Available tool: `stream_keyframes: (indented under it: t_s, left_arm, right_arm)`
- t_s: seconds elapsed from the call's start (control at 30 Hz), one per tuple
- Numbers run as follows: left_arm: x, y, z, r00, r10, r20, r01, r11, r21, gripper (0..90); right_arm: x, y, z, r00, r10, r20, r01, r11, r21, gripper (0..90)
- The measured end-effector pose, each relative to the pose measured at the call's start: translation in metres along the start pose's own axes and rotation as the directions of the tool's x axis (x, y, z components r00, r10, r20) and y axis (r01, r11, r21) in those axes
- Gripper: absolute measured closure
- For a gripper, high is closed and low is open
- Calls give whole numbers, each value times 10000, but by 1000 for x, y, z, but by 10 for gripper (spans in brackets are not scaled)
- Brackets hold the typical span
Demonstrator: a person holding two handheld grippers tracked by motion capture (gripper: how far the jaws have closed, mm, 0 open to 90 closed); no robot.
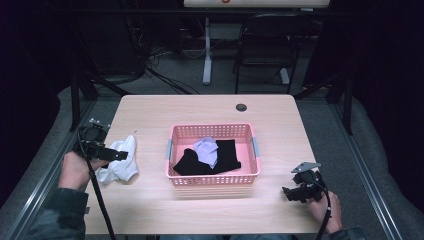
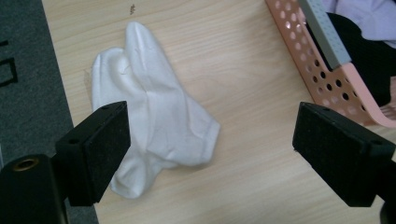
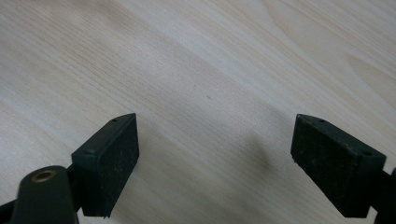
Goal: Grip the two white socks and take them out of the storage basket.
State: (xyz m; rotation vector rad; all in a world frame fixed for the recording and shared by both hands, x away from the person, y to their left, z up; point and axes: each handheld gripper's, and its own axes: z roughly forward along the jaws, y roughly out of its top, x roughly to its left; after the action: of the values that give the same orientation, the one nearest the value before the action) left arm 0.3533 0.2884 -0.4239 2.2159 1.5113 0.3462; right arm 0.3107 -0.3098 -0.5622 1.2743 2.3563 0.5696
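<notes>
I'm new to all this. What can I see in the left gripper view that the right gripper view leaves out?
The left gripper view takes in a crumpled white sock lying on the wood, a corner of the pink basket with dark and lilac cloth inside, and a strip of grey floor past the table's edge. The right gripper view has bare tabletop beneath its jaws, with a soft shadow on it. Both share the pale wood table and a pair of black jaws held wide apart, gripping nothing.
</notes>
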Motion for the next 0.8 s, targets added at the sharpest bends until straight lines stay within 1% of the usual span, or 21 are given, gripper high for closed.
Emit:
stream_keyframes:
  t_s: [0.03,0.13,0.2,0.37,0.4,0.43,0.53,0.6,0.67,0.7,0.77,0.8]
  left_arm:
    - [-3,-4,-1,10000,39,-39,-39,10000,-21,92]
    - [-12,-14,-3,9998,176,-90,-178,9998,-122,70]
    - [-18,-22,-3,9994,261,-226,-264,9996,-140,56]
    - [-33,-45,0,9987,406,-307,-415,9987,-292,40]
    - [-36,-49,1,9984,445,-363,-454,9986,-256,38]
    - [-39,-54,3,9980,480,-406,-490,9985,-238,35]
    - [-47,-68,11,9983,422,-402,-432,9988,-247,22]
    - [-52,-79,18,9982,369,-469,-381,9990,-254,21]
    - [-57,-90,27,9984,332,-451,-342,9992,-215,20]
    - [-60,-95,31,9987,215,-467,-226,9995,-239,18]
    - [-64,-103,39,9990,170,-422,-176,9997,-144,16]
    - [-65,-107,42,9991,84,-416,-92,9998,-192,11]
  right_arm:
    - [0,0,0,10000,13,-48,-13,10000,-17,145]
    - [1,0,0,10000,2,11,-2,10000,-19,145]
    - [1,0,0,10000,8,11,-8,10000,-26,145]
    - [1,0,0,10000,-17,-9,17,10000,7,145]
    - [1,0,0,10000,-14,6,14,10000,-3,145]
    - [1,0,0,10000,-8,4,8,10000,-7,145]
    - [1,0,0,10000,-1,35,1,10000,-15,145]
    - [0,0,0,10000,-1,54,2,10000,-15,145]
    - [0,0,0,10000,-13,32,13,10000,0,145]
    - [0,0,0,10000,-17,32,17,10000,12,145]
    - [0,0,0,10000,-23,22,23,10000,48,145]
    - [0,0,0,10000,-35,13,34,10000,47,145]
